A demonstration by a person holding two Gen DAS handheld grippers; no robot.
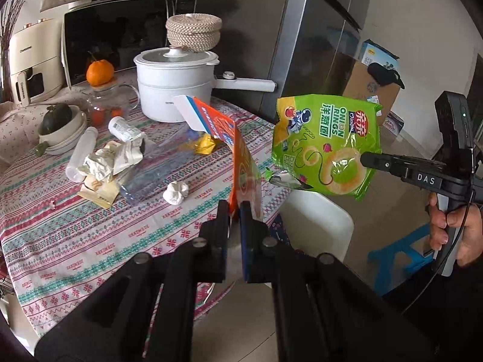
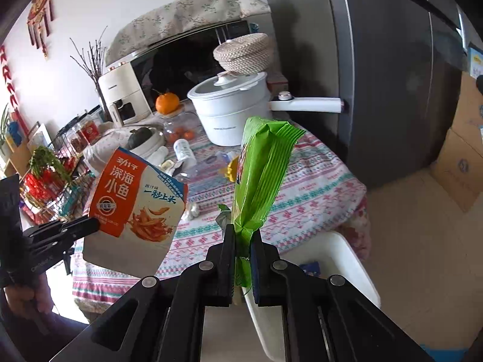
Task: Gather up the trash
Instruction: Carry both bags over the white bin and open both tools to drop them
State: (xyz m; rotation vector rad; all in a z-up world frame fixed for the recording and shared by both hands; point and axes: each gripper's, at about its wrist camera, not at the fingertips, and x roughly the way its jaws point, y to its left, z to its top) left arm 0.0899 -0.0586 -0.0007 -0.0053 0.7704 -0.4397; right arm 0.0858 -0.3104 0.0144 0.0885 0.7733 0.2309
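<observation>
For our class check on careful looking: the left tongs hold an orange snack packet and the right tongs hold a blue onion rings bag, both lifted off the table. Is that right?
Not quite. The onion rings bag in the right tongs is green, not blue, as the left wrist view shows. The rest stands: the left tongs hold the orange snack packet, and both are lifted off the table.

I see a white pot [image 1: 175, 87] on the patterned tablecloth [image 1: 75, 235], a woven basket [image 1: 193, 31] behind its lid. An orange [image 1: 100, 72] tops a glass jar [image 1: 104, 105]. A dark squash [image 1: 55, 117] sits in a bowl [image 1: 65, 134]. The fridge [image 1: 314, 45] stands beside a cardboard box [image 1: 371, 87].
</observation>
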